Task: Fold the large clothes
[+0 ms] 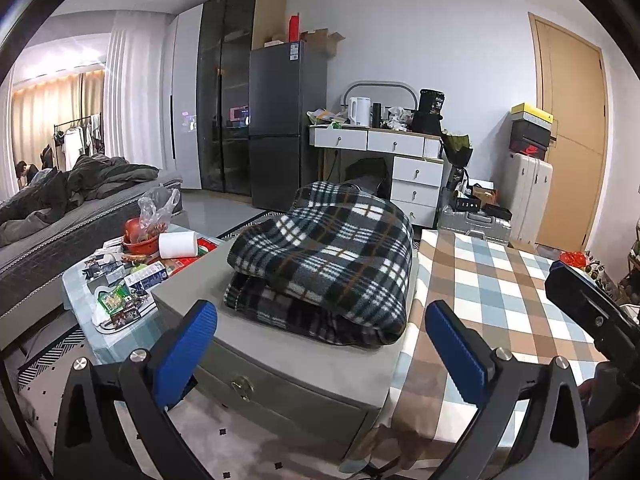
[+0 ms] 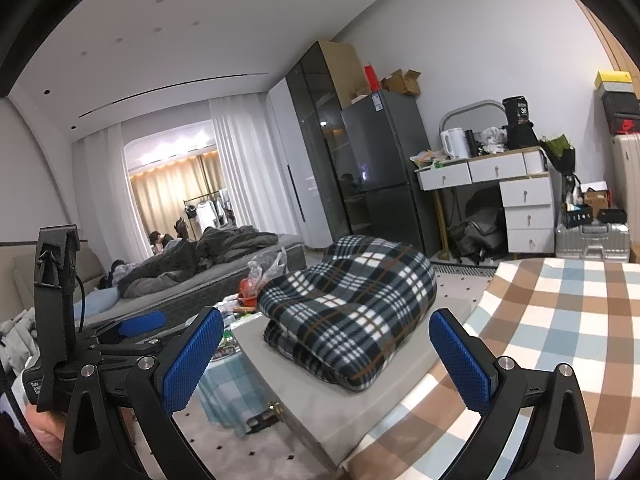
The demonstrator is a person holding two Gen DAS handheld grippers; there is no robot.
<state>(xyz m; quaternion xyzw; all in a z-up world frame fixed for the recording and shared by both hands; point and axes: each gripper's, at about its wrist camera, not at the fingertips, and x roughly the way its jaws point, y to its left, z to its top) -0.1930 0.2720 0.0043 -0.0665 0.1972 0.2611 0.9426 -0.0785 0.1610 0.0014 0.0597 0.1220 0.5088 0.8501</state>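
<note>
A dark plaid fleece garment [image 1: 328,264] lies folded in a thick bundle on a grey storage bench [image 1: 280,364]; the right wrist view shows the same plaid bundle [image 2: 352,312] on the bench [image 2: 320,412]. My left gripper [image 1: 320,344] hovers just in front of the bundle, wide open, blue pads empty. My right gripper [image 2: 326,352] is also open and empty, a little short of the bundle. The left gripper [image 2: 132,332] shows at the left of the right wrist view, and the right gripper's black body [image 1: 592,312] at the right edge of the left wrist view.
A table with a checked cloth [image 1: 512,292] stands right of the bench. A low side table [image 1: 120,280] crowded with snacks, a paper roll and a red bowl sits left. Behind are a bed [image 1: 60,208], fridge [image 1: 280,120], white desk [image 1: 400,152] and suitcases [image 1: 524,192].
</note>
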